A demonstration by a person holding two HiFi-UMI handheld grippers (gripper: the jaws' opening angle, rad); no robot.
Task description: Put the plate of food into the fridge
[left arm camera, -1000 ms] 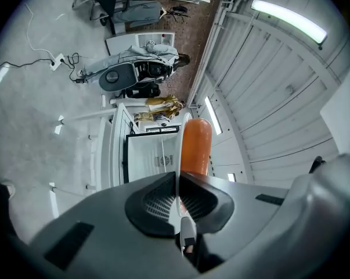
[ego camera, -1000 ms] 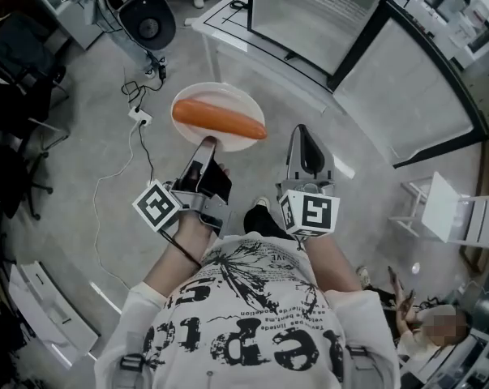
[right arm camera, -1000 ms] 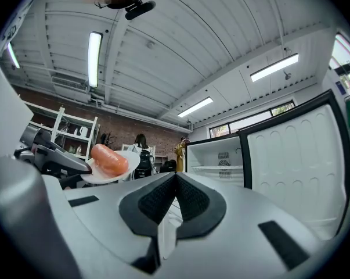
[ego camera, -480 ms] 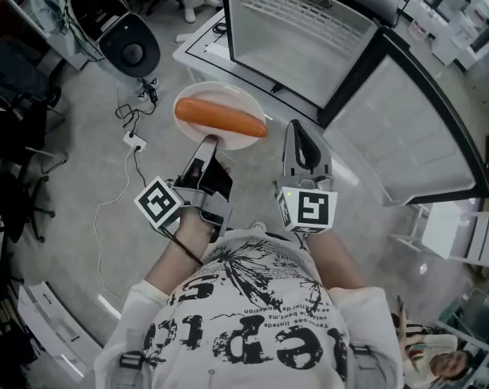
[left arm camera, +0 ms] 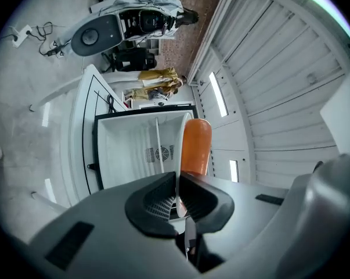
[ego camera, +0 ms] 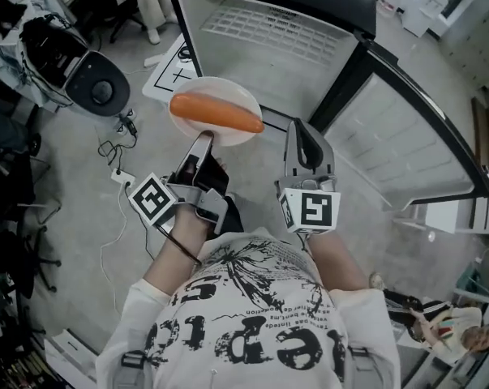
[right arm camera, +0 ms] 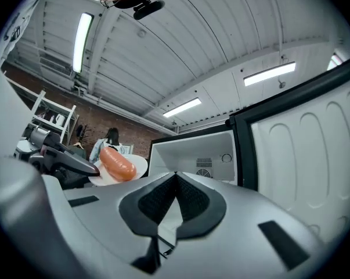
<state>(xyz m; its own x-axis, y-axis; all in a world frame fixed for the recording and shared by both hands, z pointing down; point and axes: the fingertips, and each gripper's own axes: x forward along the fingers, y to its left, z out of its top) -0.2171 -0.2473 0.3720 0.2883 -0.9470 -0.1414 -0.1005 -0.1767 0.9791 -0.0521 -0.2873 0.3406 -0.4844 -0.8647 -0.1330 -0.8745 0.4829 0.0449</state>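
Pinching the near rim of a white plate (ego camera: 224, 90), the left tool (ego camera: 205, 139) has its jaws pressed together on the thin edge, which the left gripper view shows running edge-on out from between the pads. An orange sausage (ego camera: 216, 113) lies on the plate just beyond the tool's tips, crosswise to the line along which the tool points. The plate is carried in the air above the grey floor (ego camera: 82, 185). Directly ahead of the tool stands the open fridge (ego camera: 285, 55), its white interior facing the tool; the plate is short of the opening, not inside it. The fridge door (ego camera: 406, 148) is swung wide to the right of both tools, with its moulded inner face in view. The right tool (ego camera: 306, 146) is beside the left one, to the right of the plate and apart from it, with its jaws closed on each other and nothing between them. Its own view places plate and sausage to its left and the fridge cavity ahead. To the left of the left tool, on the floor, sits a round grey device (ego camera: 98, 91), possibly a speaker, though the view is too distorted to be sure.
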